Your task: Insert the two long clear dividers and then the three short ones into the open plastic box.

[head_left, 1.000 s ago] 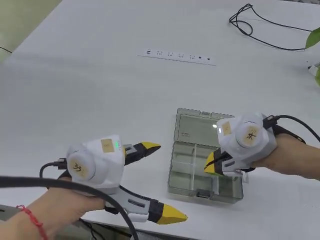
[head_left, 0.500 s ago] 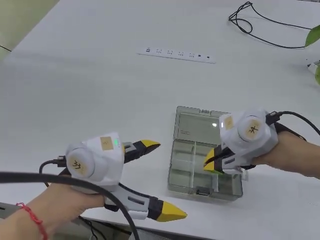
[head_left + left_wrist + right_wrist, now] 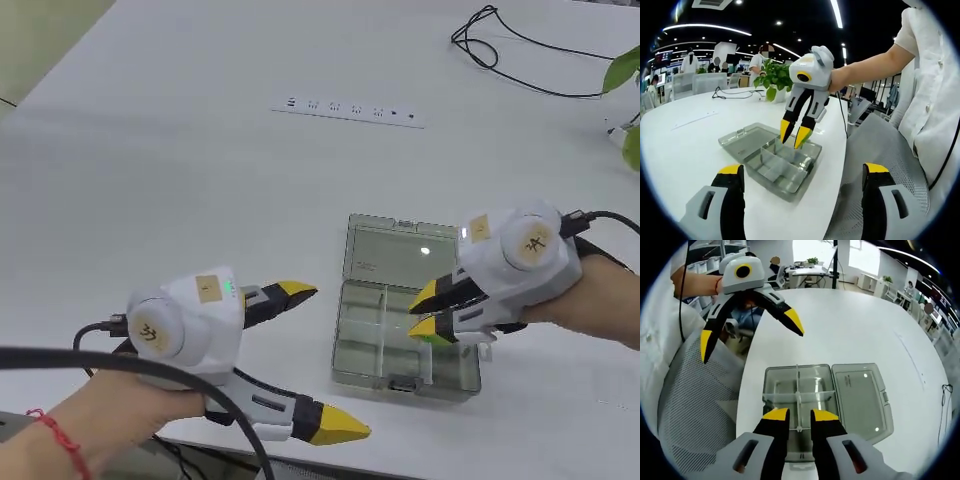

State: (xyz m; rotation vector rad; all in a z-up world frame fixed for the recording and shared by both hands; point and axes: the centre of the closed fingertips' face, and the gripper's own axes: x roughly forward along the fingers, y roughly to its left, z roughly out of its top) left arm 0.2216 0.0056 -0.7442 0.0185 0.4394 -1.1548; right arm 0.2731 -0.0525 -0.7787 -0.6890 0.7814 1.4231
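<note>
The left claw (image 3: 320, 360) hangs over the near edge of the tabletop (image 3: 150, 170). Its jaws are spread wide and hold nothing, and it has barely shifted over the last second. Just to its right lies the open box (image 3: 342, 340), with the lid (image 3: 400, 255) laid flat on the far side.

The right claw (image 3: 425, 312) hovers over the box's right half. A second ago it sat lower, down at the compartments, with a single yellow tip showing. Now it has risen and drifted right, and both tips show with a narrow gap between them. I see nothing in that gap, though a clear piece would be hard to spot. My reading is that a divider has just been seated and released. The claw would then be backing off, either for the next piece or because the set is complete.

The right gripper view looks straight down into the box. There a long divider (image 3: 797, 385) runs away from the claw, crossed by a shorter piece (image 3: 812, 396). How many are in altogether I cannot tell. In the head view, part of that area sits behind the right claw. The left gripper view gives the side angle: the right claw's tips hang above the box, apart from it, which the views from above leave uncertain.
</note>
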